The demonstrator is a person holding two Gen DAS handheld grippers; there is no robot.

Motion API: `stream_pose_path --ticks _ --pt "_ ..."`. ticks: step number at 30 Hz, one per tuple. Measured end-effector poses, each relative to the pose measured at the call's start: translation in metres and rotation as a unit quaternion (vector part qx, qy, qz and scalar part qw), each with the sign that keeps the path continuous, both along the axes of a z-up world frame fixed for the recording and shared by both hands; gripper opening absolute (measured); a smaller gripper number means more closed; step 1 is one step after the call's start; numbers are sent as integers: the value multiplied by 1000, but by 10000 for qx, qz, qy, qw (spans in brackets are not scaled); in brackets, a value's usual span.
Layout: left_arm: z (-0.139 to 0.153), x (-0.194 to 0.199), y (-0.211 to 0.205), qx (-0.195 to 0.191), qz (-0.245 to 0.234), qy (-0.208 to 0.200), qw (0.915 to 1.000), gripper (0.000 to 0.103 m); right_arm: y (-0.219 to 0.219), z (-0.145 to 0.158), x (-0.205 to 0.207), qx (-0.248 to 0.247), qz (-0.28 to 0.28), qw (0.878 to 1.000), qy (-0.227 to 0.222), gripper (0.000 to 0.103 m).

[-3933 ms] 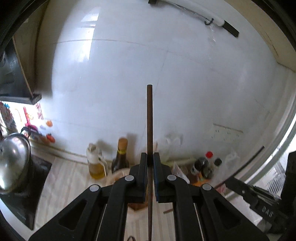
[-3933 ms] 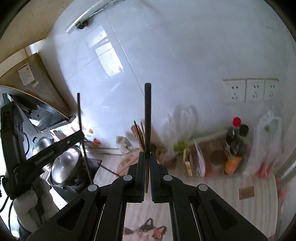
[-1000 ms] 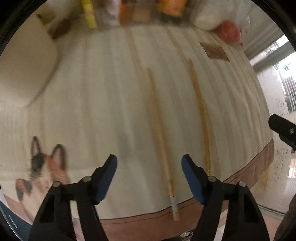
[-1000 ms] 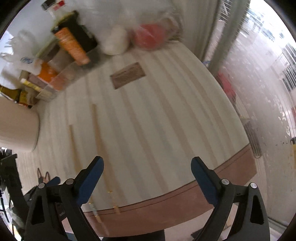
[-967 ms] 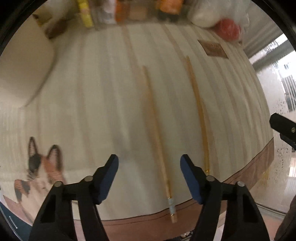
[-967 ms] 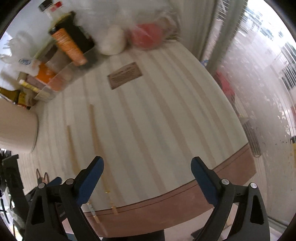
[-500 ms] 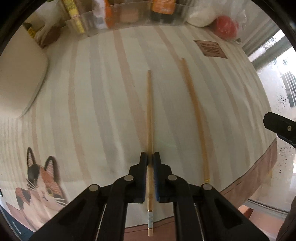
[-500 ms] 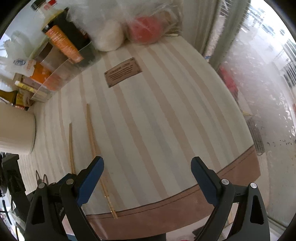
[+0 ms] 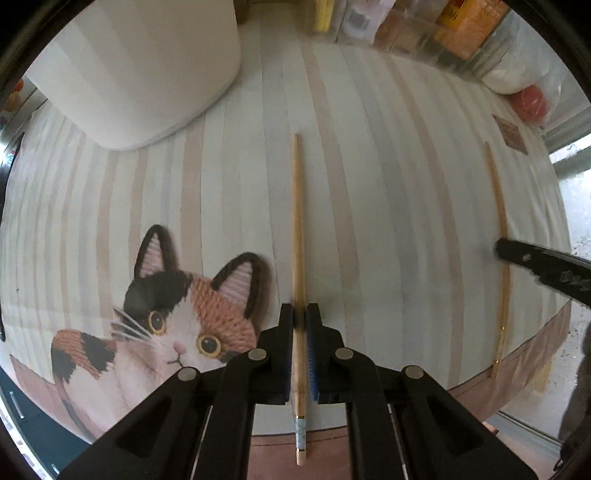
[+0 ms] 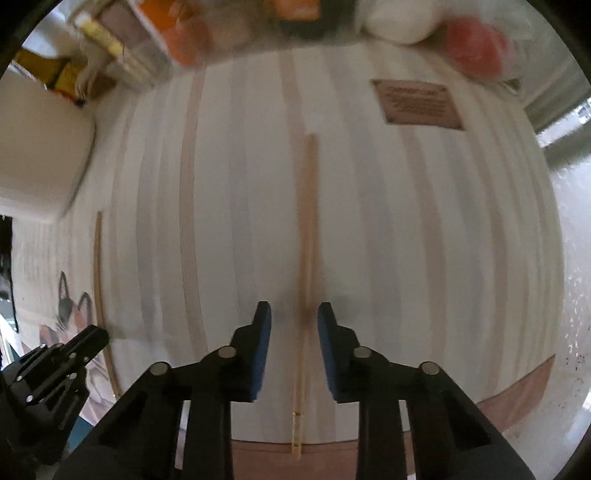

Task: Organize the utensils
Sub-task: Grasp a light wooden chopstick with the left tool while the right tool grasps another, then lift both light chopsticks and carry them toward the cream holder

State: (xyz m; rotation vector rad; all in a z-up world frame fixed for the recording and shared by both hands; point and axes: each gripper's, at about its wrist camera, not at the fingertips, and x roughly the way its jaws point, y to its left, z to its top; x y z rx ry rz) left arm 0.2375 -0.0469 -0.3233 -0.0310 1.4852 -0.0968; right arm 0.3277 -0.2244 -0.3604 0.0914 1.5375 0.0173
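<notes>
My left gripper (image 9: pixel 299 312) is shut on a light wooden chopstick (image 9: pixel 297 221) that points away along the striped mat. A second wooden chopstick (image 10: pixel 307 236) lies on the mat; it also shows at the right of the left wrist view (image 9: pixel 499 221). My right gripper (image 10: pixel 294 314) is open, its blue-padded jaws either side of that second chopstick near its thick end, not touching it. The held chopstick shows at the left of the right wrist view (image 10: pixel 98 273), with the left gripper's body (image 10: pixel 55 365) below it.
A large cream cylindrical container (image 9: pixel 147 62) stands at the far left. Boxes, bottles and bagged items (image 9: pixel 443 29) line the back. The striped mat (image 9: pixel 388 184) has a cat picture (image 9: pixel 184 325) at front left, a brown label (image 10: pixel 417 103) at far right.
My left gripper closed on the chopstick half a second ago and has since carried it left, near the cat picture. My right gripper has come down over the second chopstick and narrowed its opening.
</notes>
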Motion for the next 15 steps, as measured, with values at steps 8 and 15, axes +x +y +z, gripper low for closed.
stream_pose_path --ticks 8,15 --pt "3 11 8 -122 -18 -86 9999 9 28 -11 -2 80 355 9991 215 7" --pt "8 28 34 -300 235 -88 9992 9 40 -19 -9 64 446 9986 289 7"
